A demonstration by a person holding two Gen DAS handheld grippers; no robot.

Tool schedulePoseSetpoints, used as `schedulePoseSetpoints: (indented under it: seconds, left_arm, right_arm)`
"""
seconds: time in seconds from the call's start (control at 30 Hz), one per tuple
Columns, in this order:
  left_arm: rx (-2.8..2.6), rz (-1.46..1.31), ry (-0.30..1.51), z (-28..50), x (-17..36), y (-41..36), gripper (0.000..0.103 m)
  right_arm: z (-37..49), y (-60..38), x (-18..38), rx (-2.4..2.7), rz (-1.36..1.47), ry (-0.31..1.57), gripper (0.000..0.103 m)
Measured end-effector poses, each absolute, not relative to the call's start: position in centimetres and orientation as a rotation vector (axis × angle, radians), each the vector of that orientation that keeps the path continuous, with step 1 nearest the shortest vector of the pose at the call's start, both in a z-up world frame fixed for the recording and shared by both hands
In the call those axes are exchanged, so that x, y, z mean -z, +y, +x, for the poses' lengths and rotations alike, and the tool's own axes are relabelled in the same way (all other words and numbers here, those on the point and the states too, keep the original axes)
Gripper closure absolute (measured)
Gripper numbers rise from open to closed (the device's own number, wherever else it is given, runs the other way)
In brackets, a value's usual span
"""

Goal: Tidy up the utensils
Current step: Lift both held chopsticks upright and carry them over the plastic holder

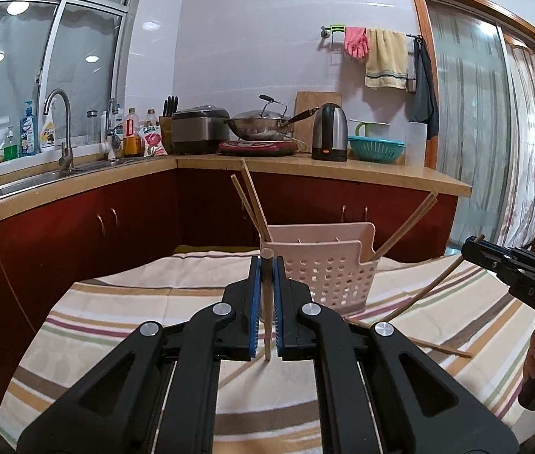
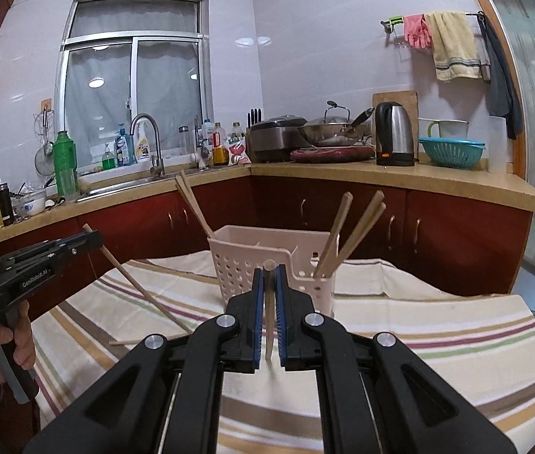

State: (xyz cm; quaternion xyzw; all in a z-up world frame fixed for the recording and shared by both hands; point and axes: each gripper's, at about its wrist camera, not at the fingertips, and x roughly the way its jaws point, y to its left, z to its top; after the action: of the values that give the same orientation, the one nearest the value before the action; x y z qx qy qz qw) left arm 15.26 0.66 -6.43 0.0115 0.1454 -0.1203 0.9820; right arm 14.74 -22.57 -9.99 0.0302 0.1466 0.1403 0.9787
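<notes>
Each claw, left [image 1: 266, 295] and right [image 2: 269, 299], is clamped on one chopstick [image 1: 267, 302], poised before the pink caddy [image 1: 327, 272] for dropping in beside those already standing there.

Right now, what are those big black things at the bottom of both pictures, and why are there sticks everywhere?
Those black things are tongs with blue pads. A person holds one in each hand, and a little camera sits on each, looking forward along its fingers. So one picture comes from the left tongs and the other from the right tongs.

Each pair of tongs pinches one wooden chopstick: the left chopstick and the right chopstick. In the right picture you can even see the left tongs from the side, with a hand gripping the handle.

On the striped tablecloth stands a pink utensil basket with holes, and chopsticks already lean inside it. One loose chopstick lies on the cloth. Behind is a kitchen counter.
</notes>
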Motion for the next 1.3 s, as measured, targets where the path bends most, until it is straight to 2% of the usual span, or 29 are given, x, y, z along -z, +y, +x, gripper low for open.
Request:
schedulePoseSetpoints:
  seconds: [0.23, 0.93, 1.13, 1.3]
  left_arm:
    - [0.263, 0.001, 0.261, 16.6, 4.9, 0.9, 0.096]
    - [0.362, -0.005, 0.012, 21.0, -6.3, -2.6, 0.096]
    - [0.356, -0.019, -0.016, 23.6, -6.9, -3.4, 0.096]
    - [0.344, -0.030, 0.006, 26.1, -5.2, -4.2, 0.096]
  right_arm:
    - [16.0, -22.6, 8.1, -0.292, 0.064, 0.264, 0.096]
    - [19.3, -25.0, -1.5, -0.296, 0.086, 0.042, 0.096]
    - [21.6, -25.4, -2.1, -0.266, 0.078, 0.012, 0.096]
    - [23.9, -25.2, -1.0, -0.257, 0.071, 0.038, 0.096]
